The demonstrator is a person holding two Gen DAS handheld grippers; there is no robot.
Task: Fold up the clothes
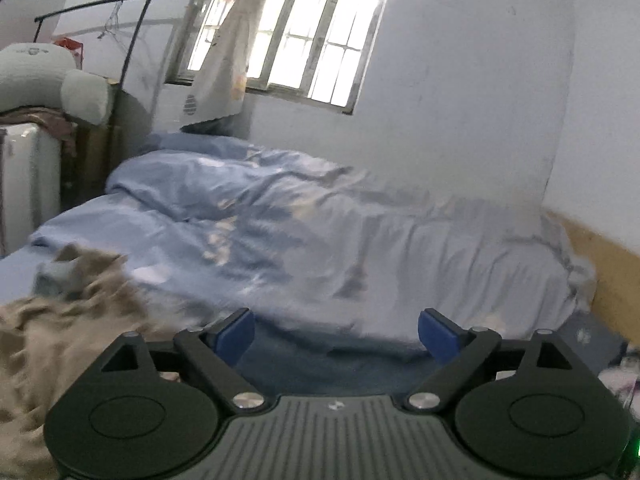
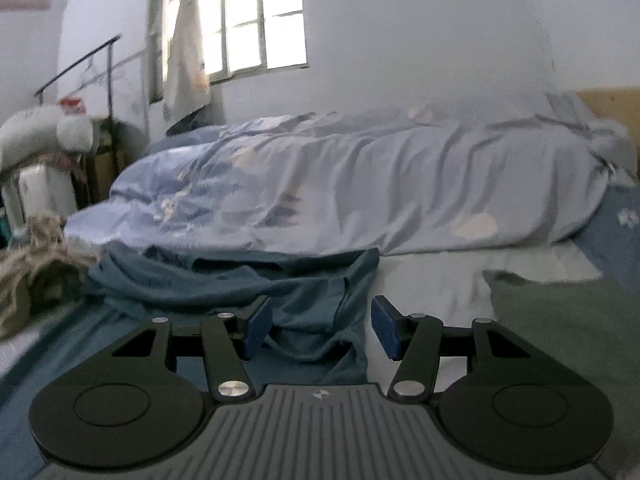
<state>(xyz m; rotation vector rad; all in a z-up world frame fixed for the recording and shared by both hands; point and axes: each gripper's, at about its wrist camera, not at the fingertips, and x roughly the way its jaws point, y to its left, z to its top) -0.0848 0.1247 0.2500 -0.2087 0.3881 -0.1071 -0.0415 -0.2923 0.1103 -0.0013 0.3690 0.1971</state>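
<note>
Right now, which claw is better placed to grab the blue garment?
Right. The right claw is open with the blue garment lying directly between and ahead of its fingers. The left claw, also open, faces the duvet, with only the beige garment off to its side.

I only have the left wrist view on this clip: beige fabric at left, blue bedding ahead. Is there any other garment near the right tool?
Observer: Yes. A crumpled teal garment lies on the bed straight ahead of the right tool, whose jaws are open and empty.
Operator: Anything to the right of it?
Observer: A dark green cloth lies flat at the right, apart from the teal one, with pale sheet between them.
Operator: Is the beige piece visible there too?
Observer: Yes, the beige fabric sits bunched at the far left edge, blurred.
</note>
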